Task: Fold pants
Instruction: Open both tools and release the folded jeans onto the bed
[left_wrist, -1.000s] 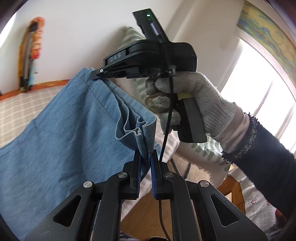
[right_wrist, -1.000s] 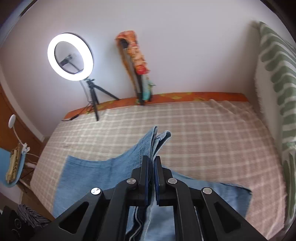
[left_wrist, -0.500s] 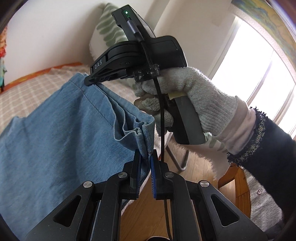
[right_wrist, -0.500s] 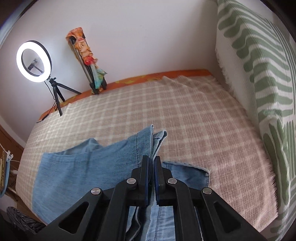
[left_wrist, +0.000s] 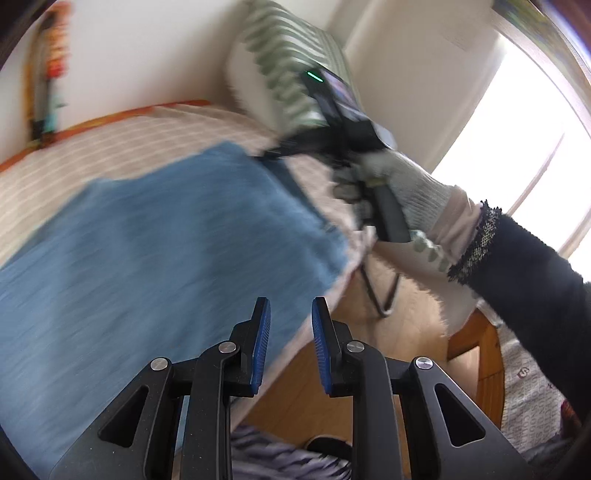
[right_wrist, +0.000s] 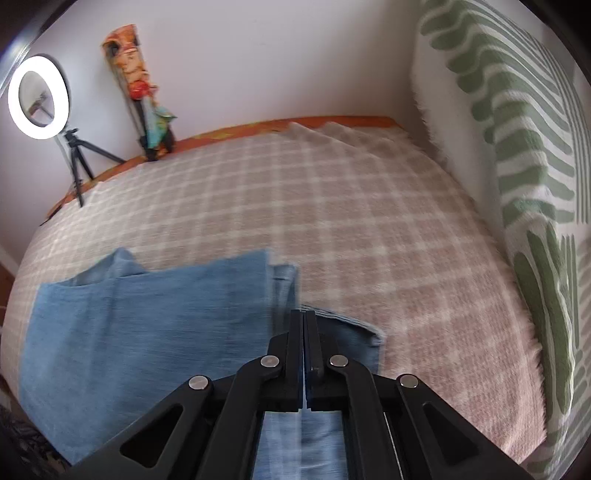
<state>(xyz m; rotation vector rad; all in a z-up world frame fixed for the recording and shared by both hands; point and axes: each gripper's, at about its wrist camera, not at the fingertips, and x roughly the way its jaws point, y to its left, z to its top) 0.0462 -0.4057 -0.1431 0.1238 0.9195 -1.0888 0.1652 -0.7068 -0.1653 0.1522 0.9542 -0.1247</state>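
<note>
Blue denim pants (left_wrist: 166, 240) lie folded on the checked bed; the left wrist view is blurred. My left gripper (left_wrist: 291, 306) hangs over the near edge of the bed with its jaws opening. Its blue pads (left_wrist: 260, 343) stand apart and touch no cloth. My right gripper (right_wrist: 303, 314) is low over the bed and shut on the far corner edge of the pants (right_wrist: 147, 325), where a fold of denim runs up into its tips. From the left wrist view that right gripper (left_wrist: 269, 155) shows at the same corner, held by a gloved hand (left_wrist: 406, 184).
The checked bedspread (right_wrist: 332, 206) stretches beyond the pants to the wall. A green-patterned pillow (right_wrist: 517, 147) stands along its right side. A ring light on a tripod (right_wrist: 38, 98) stands at the far left. Wooden floor (left_wrist: 303, 376) and a wooden stool (left_wrist: 476, 350) lie below the bed's edge.
My left gripper has let go of the bunched denim corner and its jaws have parted. The pants have dropped flat onto the bed. My right gripper has sunk toward the bed with its corner.
</note>
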